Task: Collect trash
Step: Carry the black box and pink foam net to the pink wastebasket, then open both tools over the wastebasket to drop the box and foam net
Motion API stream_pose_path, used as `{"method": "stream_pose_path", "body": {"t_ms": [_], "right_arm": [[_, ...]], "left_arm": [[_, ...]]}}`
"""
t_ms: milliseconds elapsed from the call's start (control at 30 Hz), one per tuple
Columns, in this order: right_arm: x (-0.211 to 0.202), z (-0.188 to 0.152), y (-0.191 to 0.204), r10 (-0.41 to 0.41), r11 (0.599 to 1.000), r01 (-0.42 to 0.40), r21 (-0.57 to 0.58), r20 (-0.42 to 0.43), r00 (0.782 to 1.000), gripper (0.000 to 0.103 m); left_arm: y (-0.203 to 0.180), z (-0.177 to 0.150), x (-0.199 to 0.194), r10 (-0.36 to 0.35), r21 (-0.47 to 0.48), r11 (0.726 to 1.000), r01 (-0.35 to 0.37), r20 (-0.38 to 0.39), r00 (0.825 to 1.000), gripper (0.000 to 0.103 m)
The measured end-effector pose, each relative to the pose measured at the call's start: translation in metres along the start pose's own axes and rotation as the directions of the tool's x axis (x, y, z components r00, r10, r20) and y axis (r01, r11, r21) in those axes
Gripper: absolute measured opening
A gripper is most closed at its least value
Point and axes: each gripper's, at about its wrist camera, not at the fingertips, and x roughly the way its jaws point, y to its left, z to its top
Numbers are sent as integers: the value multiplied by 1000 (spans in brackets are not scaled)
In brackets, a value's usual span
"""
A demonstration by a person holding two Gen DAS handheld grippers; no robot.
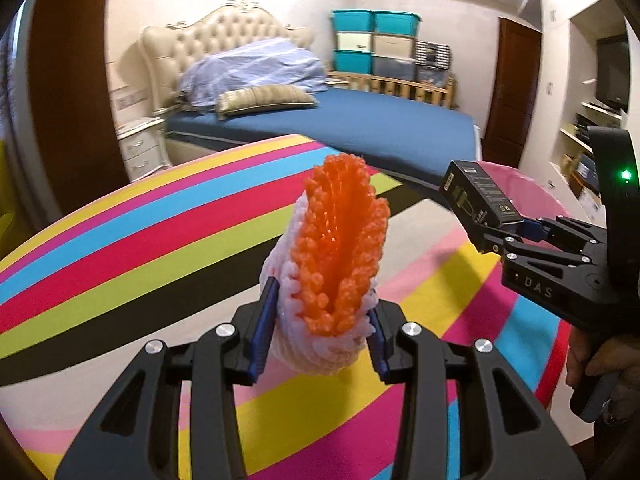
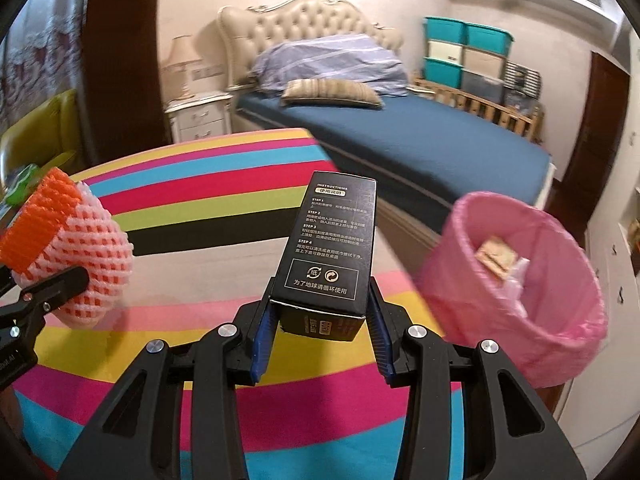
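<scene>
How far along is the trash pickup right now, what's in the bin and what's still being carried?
Done: the pink bin already holds some paper scraps. In hand: the left gripper is shut on the orange and white foam net, and the right gripper is shut on the black box, both above the striped table. Left: neither is over the bin's opening yet, so both need dropping in.

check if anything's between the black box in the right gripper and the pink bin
Nothing visible stands in the way. The right gripper holds the black box above the striped table, and the pink bin sits open off to its right, with only clear space between them. The foam fruit net is off to the left.
</scene>
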Motion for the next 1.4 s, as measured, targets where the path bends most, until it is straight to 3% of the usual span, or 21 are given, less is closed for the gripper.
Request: {"method": "stream_pose_path", "body": {"t_ms": [433, 767, 1033, 1233, 1400], "right_arm": [[2, 3, -91, -118, 989, 116, 94, 12, 993, 40], [5, 1, -166, -163, 979, 157, 132, 34, 986, 40], [13, -8, -225, -135, 973, 128, 191, 23, 991, 41], [25, -10, -242, -105, 971, 101, 217, 5, 994, 41], [34, -11, -248, -84, 973, 82, 217, 2, 996, 44]], "left_arm": [[-85, 53, 53, -155, 75, 985, 155, -18, 988, 39], [-147, 105, 109, -245, 102, 963, 250, -62, 968, 39], [-193, 133, 147, -306, 116, 942, 316, -93, 947, 39], [-225, 146, 165, -344, 98, 930, 354, -105, 933, 40], [-240, 147, 180, -372, 72, 921, 382, -123, 920, 52]]}}
